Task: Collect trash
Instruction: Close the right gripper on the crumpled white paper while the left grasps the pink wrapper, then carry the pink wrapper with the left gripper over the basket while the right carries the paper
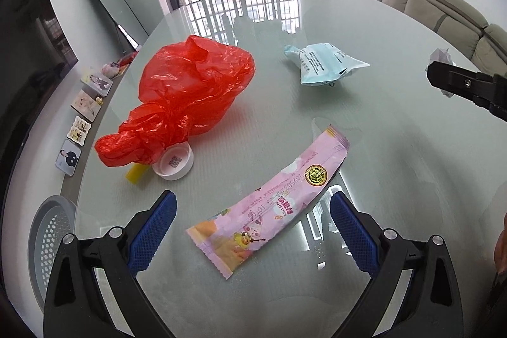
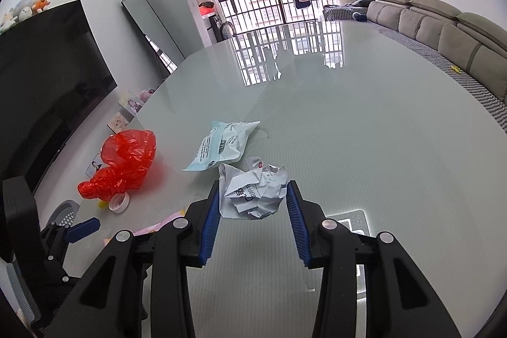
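Observation:
A pink snack wrapper [image 1: 269, 205] lies flat on the glass table [image 1: 396, 163], between the fingers of my open left gripper [image 1: 253, 211], which hovers over its near half. A knotted red plastic bag [image 1: 187, 100] lies to the left, with a white bottle cap [image 1: 174, 163] and a yellow scrap [image 1: 136, 174] at its near end. A light blue packet [image 1: 326, 62] lies farther back. In the right wrist view my right gripper [image 2: 253, 195] stands around a crumpled white paper ball [image 2: 253, 190]; both pads touch its sides. The blue packet [image 2: 221, 144] and red bag [image 2: 123, 163] lie beyond.
A grey perforated bin [image 1: 47, 243] stands on the floor left of the table. Several small picture cards [image 1: 85, 103] line the low ledge there. A television [image 2: 41, 84], a leaning mirror [image 2: 149, 27] and a grey sofa [image 2: 443, 30] surround the table.

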`<state>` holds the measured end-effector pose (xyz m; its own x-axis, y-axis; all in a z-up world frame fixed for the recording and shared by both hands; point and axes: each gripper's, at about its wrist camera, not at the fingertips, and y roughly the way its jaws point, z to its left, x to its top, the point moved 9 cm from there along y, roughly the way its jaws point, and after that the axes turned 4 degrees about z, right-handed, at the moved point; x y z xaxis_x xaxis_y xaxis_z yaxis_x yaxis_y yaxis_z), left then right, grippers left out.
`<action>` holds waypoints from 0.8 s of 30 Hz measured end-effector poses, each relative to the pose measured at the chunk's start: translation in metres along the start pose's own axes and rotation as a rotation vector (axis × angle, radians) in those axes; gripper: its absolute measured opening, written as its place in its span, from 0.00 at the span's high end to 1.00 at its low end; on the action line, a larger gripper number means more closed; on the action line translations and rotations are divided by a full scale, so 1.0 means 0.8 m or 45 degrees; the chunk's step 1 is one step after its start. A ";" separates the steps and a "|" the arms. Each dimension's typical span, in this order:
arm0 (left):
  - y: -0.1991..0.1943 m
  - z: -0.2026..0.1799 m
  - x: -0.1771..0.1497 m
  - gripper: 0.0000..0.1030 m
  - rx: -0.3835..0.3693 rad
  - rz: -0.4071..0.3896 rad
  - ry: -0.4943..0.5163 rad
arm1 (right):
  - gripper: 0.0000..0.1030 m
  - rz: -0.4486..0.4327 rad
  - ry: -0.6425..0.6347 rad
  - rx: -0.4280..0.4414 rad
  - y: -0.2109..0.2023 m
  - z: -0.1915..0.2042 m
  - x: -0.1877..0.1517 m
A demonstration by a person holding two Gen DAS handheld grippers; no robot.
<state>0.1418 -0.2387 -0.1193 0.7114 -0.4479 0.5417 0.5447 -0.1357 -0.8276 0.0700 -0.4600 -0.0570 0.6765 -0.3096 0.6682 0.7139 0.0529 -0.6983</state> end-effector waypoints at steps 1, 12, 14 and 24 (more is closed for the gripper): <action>0.003 -0.002 0.001 0.08 -0.012 0.001 0.004 | 0.62 0.000 0.000 0.003 0.000 0.000 0.000; 0.009 -0.027 0.000 0.83 -0.191 0.038 0.033 | 0.62 0.009 -0.005 0.028 -0.001 0.005 0.001; 0.006 -0.028 -0.005 0.83 -0.203 0.040 0.028 | 0.62 0.021 -0.009 0.027 0.003 0.007 -0.001; -0.043 0.016 -0.029 0.83 -0.180 -0.021 -0.078 | 0.62 0.070 -0.054 -0.010 0.006 0.026 -0.028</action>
<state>0.1124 -0.2121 -0.1015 0.7311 -0.3903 0.5597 0.4915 -0.2676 -0.8287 0.0622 -0.4333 -0.0703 0.7217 -0.2657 0.6392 0.6743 0.0612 -0.7359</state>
